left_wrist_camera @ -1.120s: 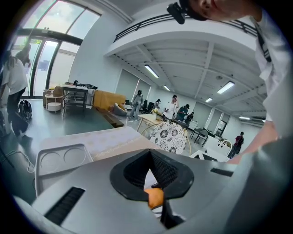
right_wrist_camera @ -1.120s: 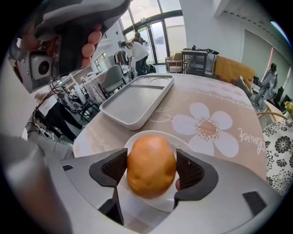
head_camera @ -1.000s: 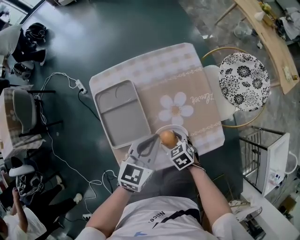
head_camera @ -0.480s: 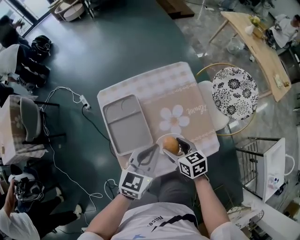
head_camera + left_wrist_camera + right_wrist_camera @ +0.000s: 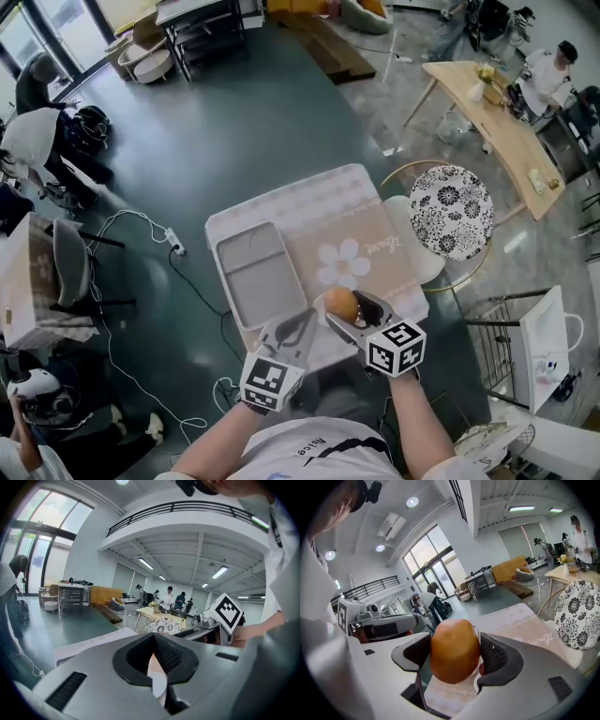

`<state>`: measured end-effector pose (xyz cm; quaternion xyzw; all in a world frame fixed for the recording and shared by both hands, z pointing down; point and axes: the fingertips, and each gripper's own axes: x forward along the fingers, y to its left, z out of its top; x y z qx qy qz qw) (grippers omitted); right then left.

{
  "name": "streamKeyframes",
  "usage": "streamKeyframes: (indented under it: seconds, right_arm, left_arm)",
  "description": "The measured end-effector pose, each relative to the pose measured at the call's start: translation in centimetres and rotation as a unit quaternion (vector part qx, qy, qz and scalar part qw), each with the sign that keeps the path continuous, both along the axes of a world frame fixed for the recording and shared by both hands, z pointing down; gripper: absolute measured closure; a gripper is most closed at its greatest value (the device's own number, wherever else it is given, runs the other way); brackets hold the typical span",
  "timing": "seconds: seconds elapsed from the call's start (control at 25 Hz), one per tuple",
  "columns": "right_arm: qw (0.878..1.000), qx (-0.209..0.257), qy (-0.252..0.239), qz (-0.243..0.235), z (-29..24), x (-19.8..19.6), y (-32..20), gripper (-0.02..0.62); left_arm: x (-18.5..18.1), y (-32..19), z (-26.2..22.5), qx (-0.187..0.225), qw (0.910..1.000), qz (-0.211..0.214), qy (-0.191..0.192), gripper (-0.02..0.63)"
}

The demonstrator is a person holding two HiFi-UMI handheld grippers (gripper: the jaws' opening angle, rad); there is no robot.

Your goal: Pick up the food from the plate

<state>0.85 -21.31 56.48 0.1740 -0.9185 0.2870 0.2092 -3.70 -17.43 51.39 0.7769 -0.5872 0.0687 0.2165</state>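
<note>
My right gripper (image 5: 345, 309) is shut on a round orange-brown piece of food (image 5: 339, 303) and holds it above the near edge of the table. In the right gripper view the food (image 5: 454, 649) fills the gap between the two black pads (image 5: 494, 656). My left gripper (image 5: 304, 321) hangs just left of it, shut and holding nothing. Through its jaws the left gripper view shows a bit of the white plate (image 5: 158, 684) below. In the head view the grippers hide most of the plate.
A grey compartment tray (image 5: 255, 272) lies on the left of the beige flower-print cloth (image 5: 352, 248). A stool with a black-and-white floral cushion (image 5: 451, 212) stands right of the table. A power strip and cables (image 5: 173, 246) lie on the floor at left.
The right gripper has risen from the plate with the food still in it. The left gripper stays shut beside it. The head view now takes in more of the room.
</note>
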Motion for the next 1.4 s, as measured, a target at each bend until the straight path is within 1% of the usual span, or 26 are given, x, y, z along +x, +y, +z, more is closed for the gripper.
streamKeyframes:
  seconds: [0.2,0.36,0.44,0.56,0.68,0.88,1.2,1.4]
  right_arm:
    - [0.997,0.001,-0.060,0.039,-4.7,0.2,0.0,0.291]
    - [0.993,0.012,-0.104,0.053,-8.9,0.4,1.0,0.291]
    - [0.991,0.023,-0.119,0.058,-10.8,0.4,1.4,0.291]
    - [0.987,0.057,-0.140,0.061,-13.8,0.0,1.2,0.291]
    - [0.984,0.076,-0.150,0.059,-16.0,0.2,2.4,0.291]
    - [0.980,0.098,-0.162,0.060,-18.3,0.3,3.8,0.291]
    - [0.973,0.158,-0.156,0.060,-21.7,0.0,4.7,0.291]
    - [0.972,0.172,-0.153,0.052,-21.9,-0.6,5.6,0.291]
  left_arm:
    - [-0.4,0.5,-2.4,0.017,0.9998,0.006,-0.005,0.600]
    - [-0.9,1.8,-5.0,0.024,0.9997,-0.002,-0.002,0.601]
    - [-0.9,2.1,-6.7,0.036,0.9993,-0.001,0.002,0.600]
    - [-1.2,1.5,-9.3,0.064,0.9979,0.004,0.005,0.601]
    - [-0.7,2.3,-11.4,0.079,0.9968,0.007,0.010,0.600]
    - [-0.2,3.3,-13.4,0.096,0.9952,0.012,0.017,0.600]
    - [0.0,3.3,-15.7,0.120,0.9926,0.018,0.015,0.600]
    - [-0.6,4.0,-16.0,0.128,0.9917,0.006,0.012,0.600]
